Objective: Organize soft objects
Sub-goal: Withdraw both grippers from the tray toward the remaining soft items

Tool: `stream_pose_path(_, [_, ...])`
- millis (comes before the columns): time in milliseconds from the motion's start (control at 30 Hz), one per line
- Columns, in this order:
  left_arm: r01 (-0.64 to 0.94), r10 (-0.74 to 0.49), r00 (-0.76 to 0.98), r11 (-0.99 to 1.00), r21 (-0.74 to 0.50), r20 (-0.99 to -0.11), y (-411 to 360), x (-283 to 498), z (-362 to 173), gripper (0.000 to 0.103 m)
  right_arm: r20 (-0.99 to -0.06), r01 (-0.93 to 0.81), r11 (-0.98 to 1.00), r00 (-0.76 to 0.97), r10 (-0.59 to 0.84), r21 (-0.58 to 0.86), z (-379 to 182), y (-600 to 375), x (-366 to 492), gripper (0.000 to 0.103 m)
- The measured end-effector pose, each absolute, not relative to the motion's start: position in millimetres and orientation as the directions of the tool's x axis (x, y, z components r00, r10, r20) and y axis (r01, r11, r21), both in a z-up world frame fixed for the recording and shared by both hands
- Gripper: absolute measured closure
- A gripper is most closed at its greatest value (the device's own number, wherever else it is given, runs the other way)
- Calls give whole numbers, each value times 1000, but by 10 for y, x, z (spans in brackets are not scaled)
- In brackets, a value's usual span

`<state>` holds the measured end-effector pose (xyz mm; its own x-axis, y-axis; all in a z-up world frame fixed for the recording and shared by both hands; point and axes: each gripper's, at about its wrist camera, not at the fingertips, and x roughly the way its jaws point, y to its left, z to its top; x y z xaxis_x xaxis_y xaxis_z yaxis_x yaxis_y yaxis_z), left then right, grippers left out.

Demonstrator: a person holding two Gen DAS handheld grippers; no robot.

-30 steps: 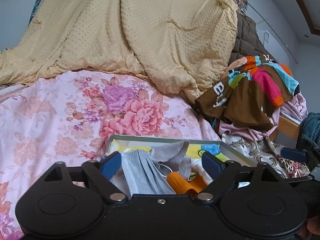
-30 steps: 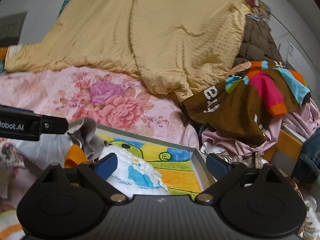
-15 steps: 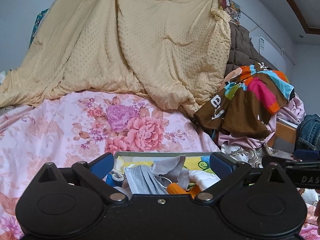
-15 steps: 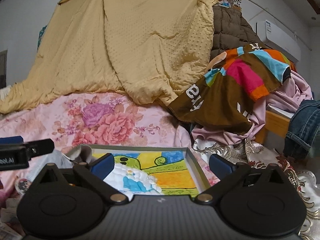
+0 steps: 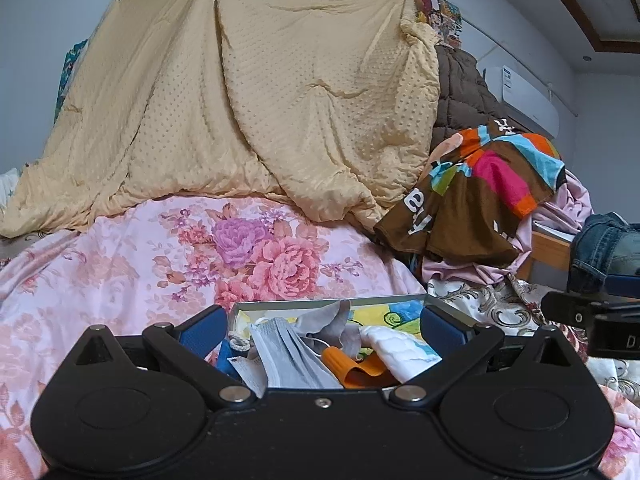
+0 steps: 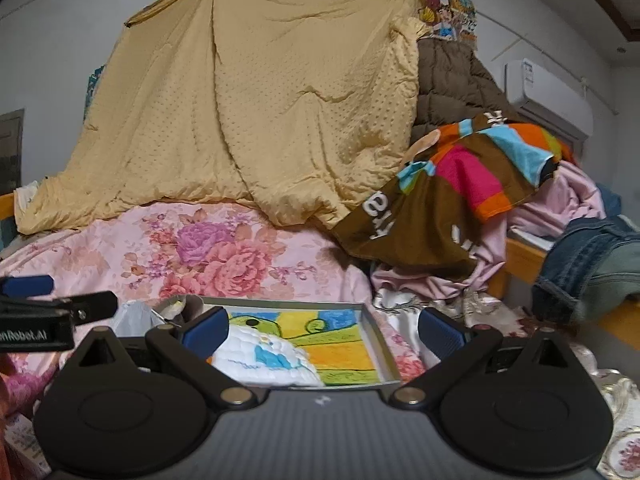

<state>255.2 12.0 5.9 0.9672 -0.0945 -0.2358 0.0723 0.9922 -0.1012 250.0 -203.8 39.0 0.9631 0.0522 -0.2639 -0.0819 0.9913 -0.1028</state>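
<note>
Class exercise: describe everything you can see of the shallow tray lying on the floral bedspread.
The tray is shallow and rectangular, with low grey walls that look like metal or card. Its floor carries a bright crayon-style picture in yellow, green, blue and orange. It lies flat on the pink floral bedspread. Inside lie a white quilted cloth, a grey face mask, a grey rag and an orange strap, crowding its left half.

pale walls [image 6: 56, 40], wall air conditioner [image 6: 548, 92], wooden bedframe [image 6: 520, 260]

Soft, even indoor light, no hard shadows or glare. Heavy fisheye bending, dark vignette in corners. Left view sharp; right view slightly blurred, dimmer along bottom of frame.
</note>
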Motion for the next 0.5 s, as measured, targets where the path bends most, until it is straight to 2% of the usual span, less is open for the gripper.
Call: stream_pose_path(500, [96,-112,957,993,-72,-269,96,1949,140,1,-268,-68,994,962,43,-83,412,-2229,1963,0])
